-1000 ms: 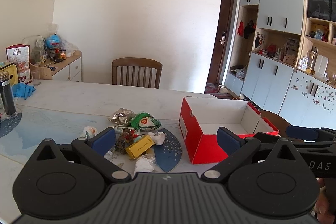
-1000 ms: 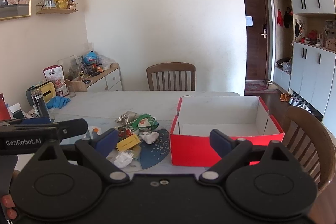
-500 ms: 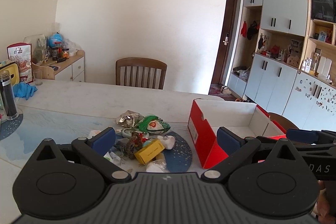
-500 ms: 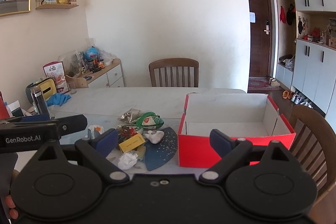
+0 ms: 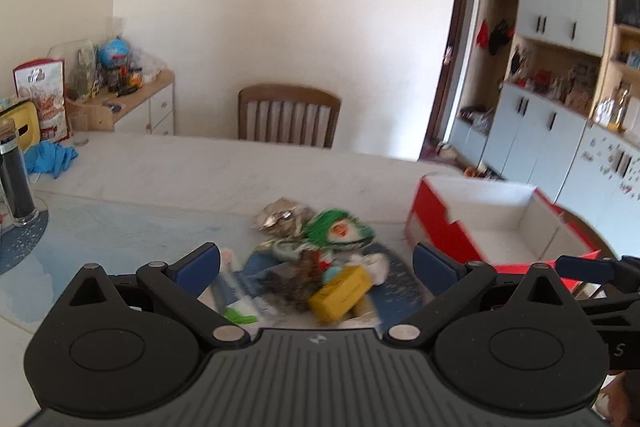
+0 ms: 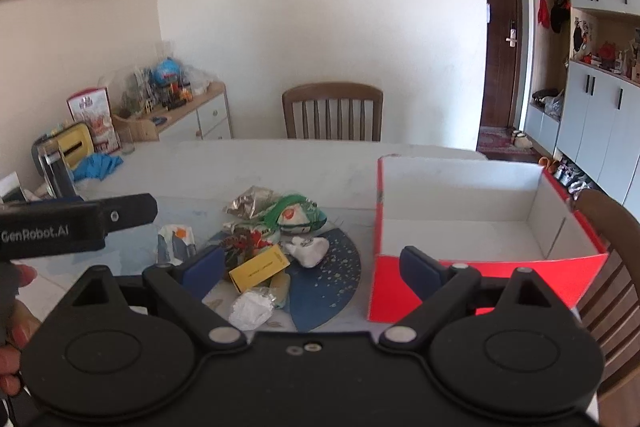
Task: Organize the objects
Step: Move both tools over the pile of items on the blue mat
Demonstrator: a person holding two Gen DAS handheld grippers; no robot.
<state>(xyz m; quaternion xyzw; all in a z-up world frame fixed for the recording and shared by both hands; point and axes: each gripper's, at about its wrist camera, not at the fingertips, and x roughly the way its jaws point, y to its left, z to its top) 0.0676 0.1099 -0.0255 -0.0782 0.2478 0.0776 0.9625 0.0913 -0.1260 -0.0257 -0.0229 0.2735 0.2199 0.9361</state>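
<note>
A pile of small objects lies on a dark blue placemat (image 6: 328,279): a yellow box (image 6: 260,267), a green packet (image 6: 294,213), a foil wrapper (image 6: 250,203), a white lump (image 6: 306,251) and crumpled white paper (image 6: 250,309). To its right stands an empty red shoebox (image 6: 560,275) with a white inside. My right gripper (image 6: 312,267) hangs open in front of the pile's right side. My left gripper (image 5: 316,267) is open too, just short of the blurred pile, with the yellow box (image 5: 342,293) between its pads. The shoebox (image 5: 440,227) is to its right.
A wooden chair (image 6: 332,111) stands behind the white table (image 6: 280,163), and another chair (image 6: 612,247) is at the right past the shoebox. A black bottle (image 6: 58,175) and a blue cloth (image 6: 98,165) sit at the table's left. A cluttered sideboard (image 6: 192,111) lines the left wall.
Both grippers have come forward towards the pile, which now looks larger and nearer. The left wrist view is blurred from motion. Both stay open and hold nothing.
</note>
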